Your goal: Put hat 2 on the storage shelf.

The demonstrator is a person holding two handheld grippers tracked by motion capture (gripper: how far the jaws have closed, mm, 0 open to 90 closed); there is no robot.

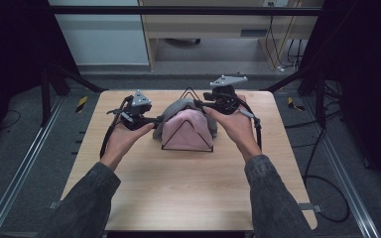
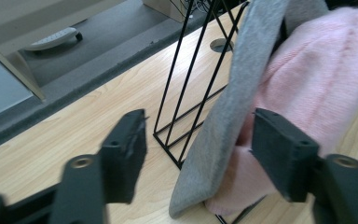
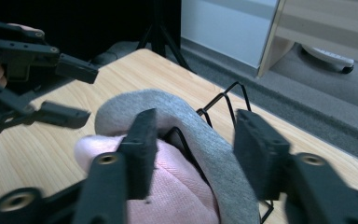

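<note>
Two cloths: one grey cloth (image 1: 176, 110), one pink cloth (image 1: 188, 130)

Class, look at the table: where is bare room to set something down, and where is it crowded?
Free: the wide near strip of table between the forearms, and both side margins. Crowded: the middle, where the wire rack draped with pink cloth and grey cloth sits between left gripper and right gripper.

The wire rack (image 1: 187, 130) stands mid-table (image 1: 178, 193); two cloths (image 1: 188, 126) hang over it. The left gripper (image 1: 155, 120) sits left of it, the right gripper (image 1: 202, 105) at its far right.
</note>
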